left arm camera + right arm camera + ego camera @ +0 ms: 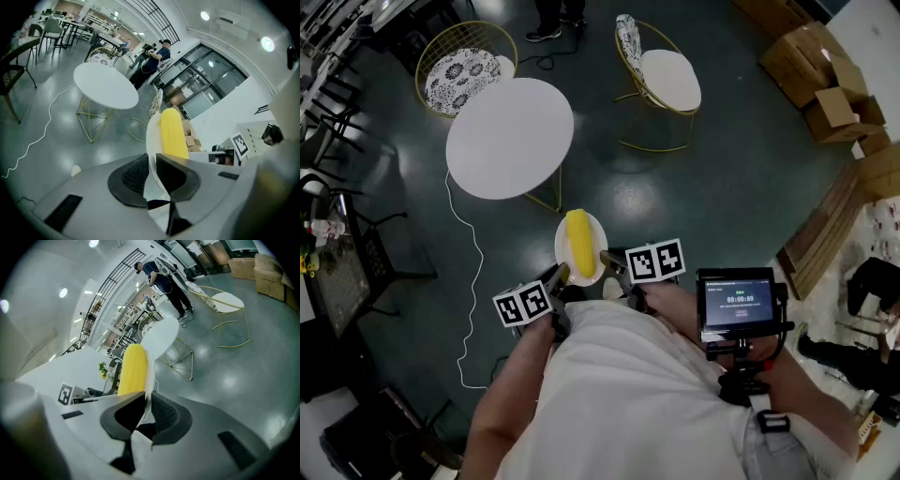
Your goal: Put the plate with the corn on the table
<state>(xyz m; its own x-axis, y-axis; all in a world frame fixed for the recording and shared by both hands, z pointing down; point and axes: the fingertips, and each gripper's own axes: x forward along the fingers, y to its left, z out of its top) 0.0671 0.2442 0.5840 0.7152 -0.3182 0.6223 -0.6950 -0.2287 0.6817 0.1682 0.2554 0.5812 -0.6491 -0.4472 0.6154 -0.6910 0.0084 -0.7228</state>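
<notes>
Grey left gripper [557,276] and right gripper [610,261] each clamp the near rim of the white plate [599,236], one on either side, holding it above the floor. A yellow corn cob [579,242] lies lengthwise on it, just beyond the jaws. The round white table [509,138] stands farther off.

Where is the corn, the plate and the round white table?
corn [579,242]: head view, middle of the yellow cob.
plate [562,247]: head view, bare rim left of the corn.
round white table [509,138]: head view, middle of its top.
</notes>
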